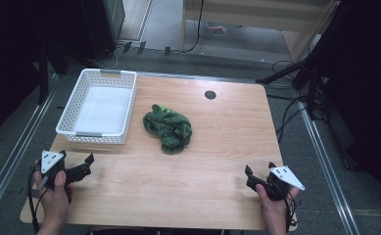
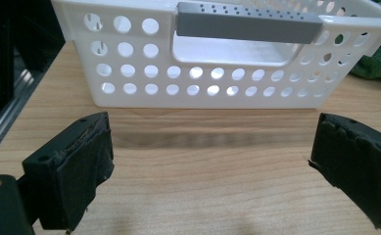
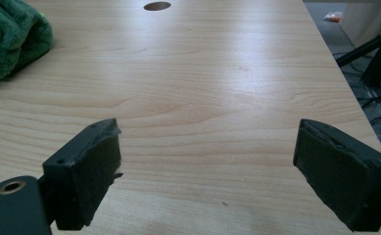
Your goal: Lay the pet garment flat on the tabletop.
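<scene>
A crumpled green towel [image 1: 168,128] lies near the middle of the wooden table [image 1: 188,196], just right of a white perforated basket [image 1: 101,138] with grey handles. My left gripper [image 1: 76,160] rests at the table's front left, open, its jaws wide apart and nothing between them. In the left gripper view the basket's near wall [image 2: 217,88] stands right ahead, and the towel's edge [image 2: 379,63] shows at the far right. My right gripper [image 1: 260,171] sits at the front right, open and empty. The towel [image 3: 9,39] lies far off at the upper left in the right gripper view.
A round cable hole [image 1: 210,95] sits near the table's far edge. The basket's white floor [image 1: 102,110] is bare. Metal rails [image 1: 325,161] run along both sides of the table. Cables and dark stands [image 1: 305,83] crowd the floor at the right.
</scene>
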### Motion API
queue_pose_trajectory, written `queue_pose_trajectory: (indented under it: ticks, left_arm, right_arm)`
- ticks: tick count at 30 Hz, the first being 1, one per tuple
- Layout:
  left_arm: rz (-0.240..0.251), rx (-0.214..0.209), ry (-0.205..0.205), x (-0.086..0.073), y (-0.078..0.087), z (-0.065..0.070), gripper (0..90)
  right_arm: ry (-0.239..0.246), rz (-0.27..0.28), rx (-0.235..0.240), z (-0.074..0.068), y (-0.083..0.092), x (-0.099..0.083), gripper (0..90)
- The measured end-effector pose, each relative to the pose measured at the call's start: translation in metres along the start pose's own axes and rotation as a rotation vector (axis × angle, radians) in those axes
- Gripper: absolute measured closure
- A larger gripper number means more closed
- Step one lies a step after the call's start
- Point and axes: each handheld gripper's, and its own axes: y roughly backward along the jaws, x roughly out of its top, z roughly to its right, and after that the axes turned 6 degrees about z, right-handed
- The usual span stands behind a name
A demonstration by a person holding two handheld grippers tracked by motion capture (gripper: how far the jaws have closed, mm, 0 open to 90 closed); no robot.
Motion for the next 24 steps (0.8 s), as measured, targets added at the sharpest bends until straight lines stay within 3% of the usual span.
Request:
queue_pose_trajectory:
  ticks: [2,7,15,16,21,24]
  left_arm:
    - [0.001,0.001,-0.005,0.0,0.0,0.001,2.4]
    - [0.002,-0.001,-0.007,0.0,0.0,0.001,2.4]
    - [0.006,-0.003,-0.016,0.0,-0.001,0.003,2.4]
    - [0.005,-0.005,-0.018,0.0,-0.001,0.003,2.4]
    - [0.005,-0.009,-0.016,0.0,-0.001,0.003,2.4]
    - [0.005,-0.01,-0.015,0.0,-0.001,0.003,2.4]
  right_arm:
    - [0.013,0.001,-0.015,-0.002,0.0,0.001,11.5]
    - [-0.044,0.014,0.03,-0.001,0.0,0.007,12.2]
    - [-0.003,0.028,0.074,-0.017,0.002,0.027,12.6]
    - [0.006,0.031,0.104,-0.025,0.002,0.034,12.7]
    - [0.029,0.032,0.149,-0.041,0.0,0.045,12.8]
    - [0.051,0.037,0.179,-0.058,-0.006,0.055,13.1]
